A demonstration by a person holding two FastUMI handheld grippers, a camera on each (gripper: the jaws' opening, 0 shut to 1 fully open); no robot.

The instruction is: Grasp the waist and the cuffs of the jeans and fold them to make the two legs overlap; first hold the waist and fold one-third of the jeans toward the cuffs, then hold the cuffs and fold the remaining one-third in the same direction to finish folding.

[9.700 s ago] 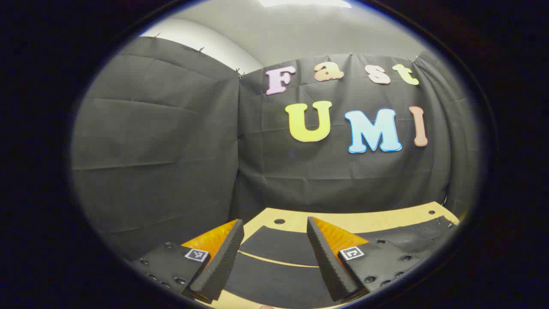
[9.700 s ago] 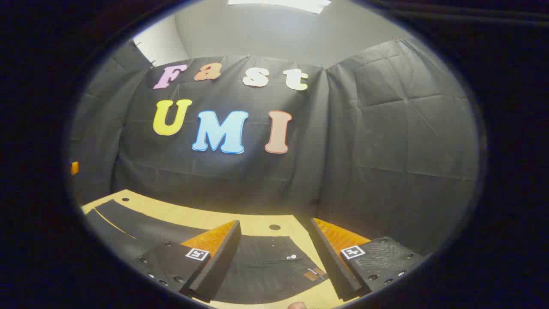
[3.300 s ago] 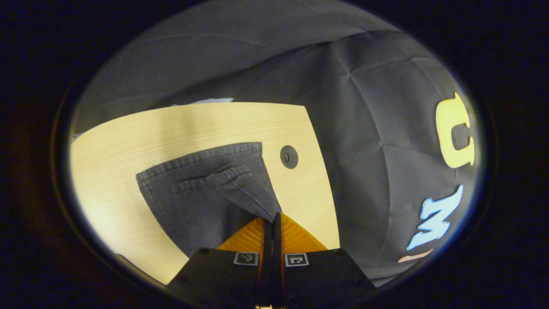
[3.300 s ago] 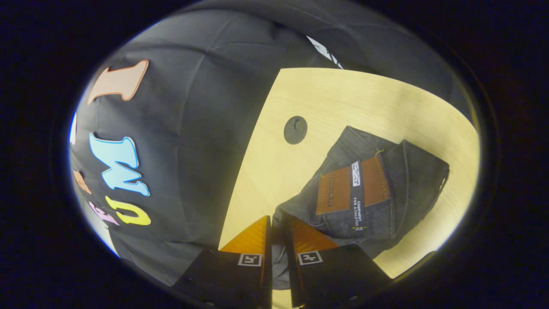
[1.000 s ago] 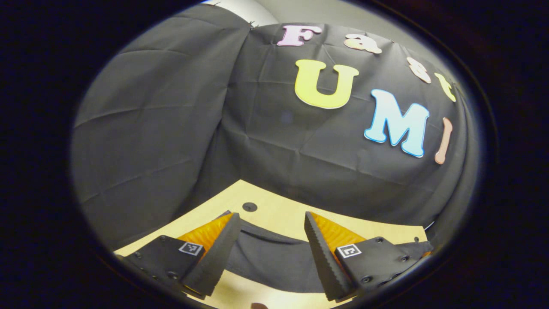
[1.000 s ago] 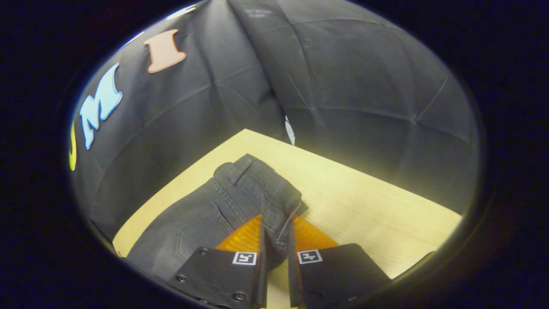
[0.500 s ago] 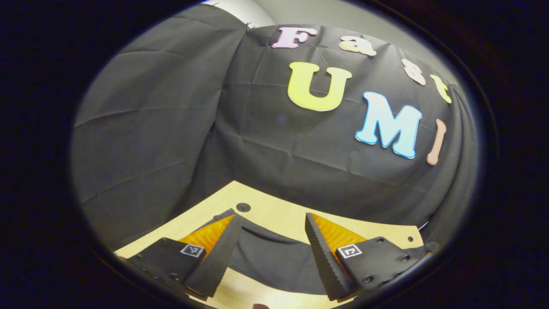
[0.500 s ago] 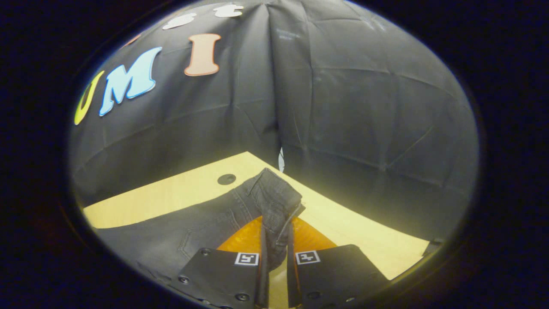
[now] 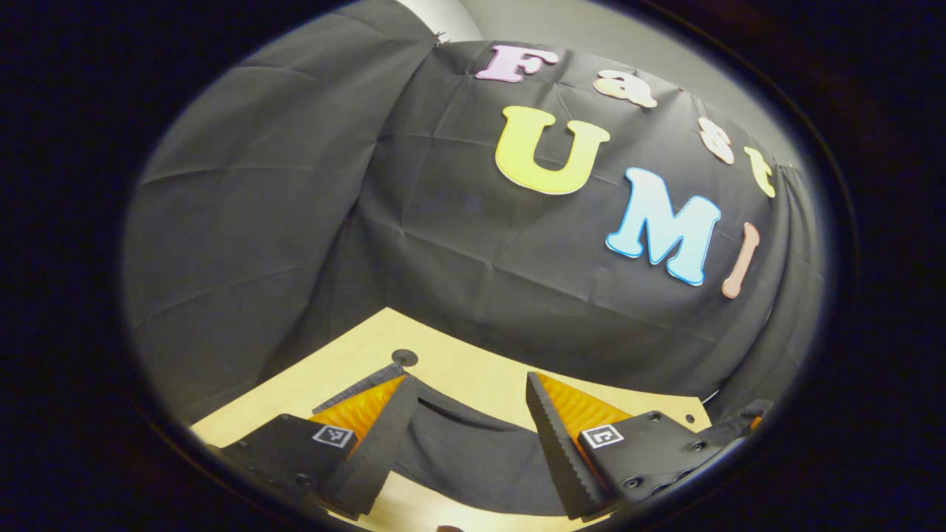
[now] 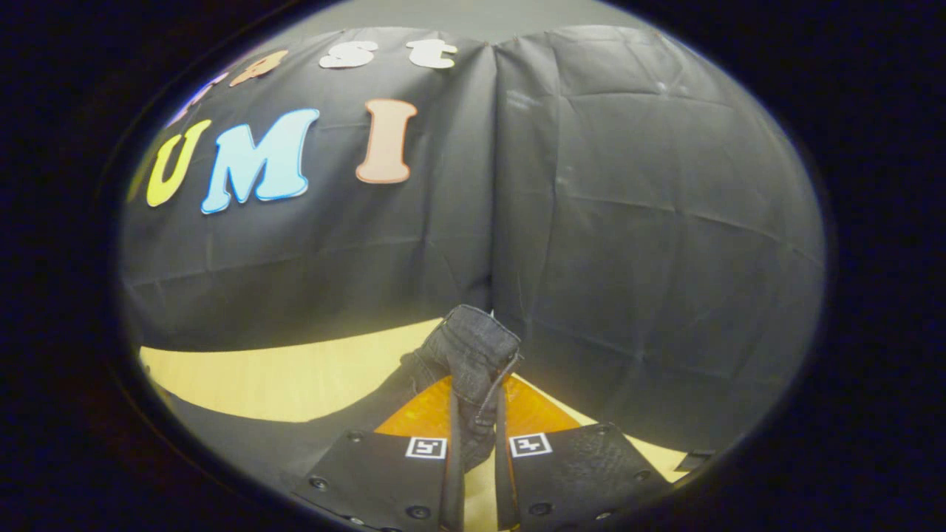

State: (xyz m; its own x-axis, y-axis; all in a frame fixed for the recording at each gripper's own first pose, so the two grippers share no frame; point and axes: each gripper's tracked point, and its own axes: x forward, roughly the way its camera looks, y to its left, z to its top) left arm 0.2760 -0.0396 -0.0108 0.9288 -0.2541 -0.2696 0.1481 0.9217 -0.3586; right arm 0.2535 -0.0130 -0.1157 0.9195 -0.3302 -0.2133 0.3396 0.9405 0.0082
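Black cloth walls close in the booth behind a pale wooden bench (image 9: 473, 373), on which the dark grey denim jeans (image 9: 473, 458) lie spread. Left gripper (image 9: 464, 443) hangs just over the cloth near the cuff end, jaws wide apart, gripping nothing; a round grommet hole (image 9: 404, 357) sits in the bench just beyond the trouser edge. Right gripper (image 10: 473, 414) has its jaws clamped on a bunched wad of waistband (image 10: 473, 347), raised off the bench with the rest of the denim trailing down to the left. Step in hand looks like the waist fold toward the cuffs. Do it well: keep the waist pinch firm, carry low and level, lay the edge square at the one-third line, no twisting; the free left jaws could pin the legs so the layers don't slide.
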